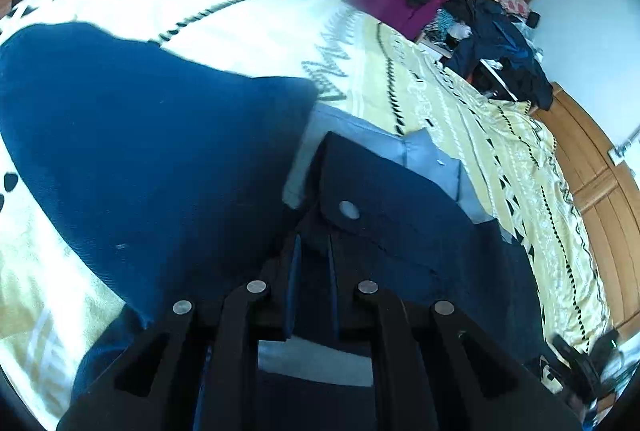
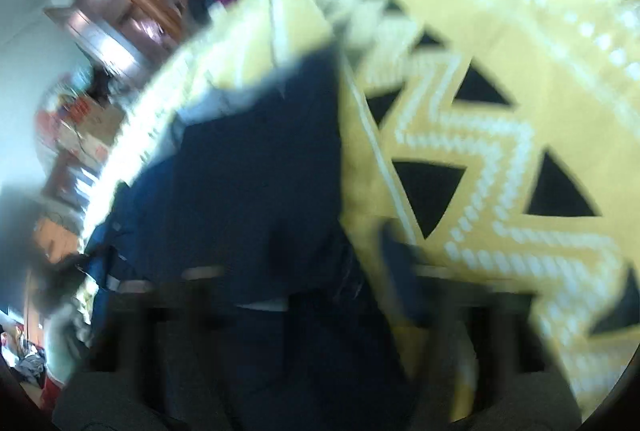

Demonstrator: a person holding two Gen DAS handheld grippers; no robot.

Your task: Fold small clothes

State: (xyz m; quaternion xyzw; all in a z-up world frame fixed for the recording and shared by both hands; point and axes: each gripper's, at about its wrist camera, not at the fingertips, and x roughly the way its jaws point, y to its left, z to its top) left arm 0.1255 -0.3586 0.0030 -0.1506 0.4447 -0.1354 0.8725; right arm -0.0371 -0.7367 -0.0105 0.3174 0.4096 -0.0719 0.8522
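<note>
Left gripper jaws nearly closed, clamping the navy garment on the patterned bedspread. Right gripper blurred; jaw state cannot be determined.

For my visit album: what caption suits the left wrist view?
Left tool pinching a navy garment with a snap button, on a yellow patterned bedspread.

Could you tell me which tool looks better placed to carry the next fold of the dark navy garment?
Probably the left tool: its fingers pinch the dark navy garment near its pale round button. The right view is too blurred to confirm any grip.
</note>
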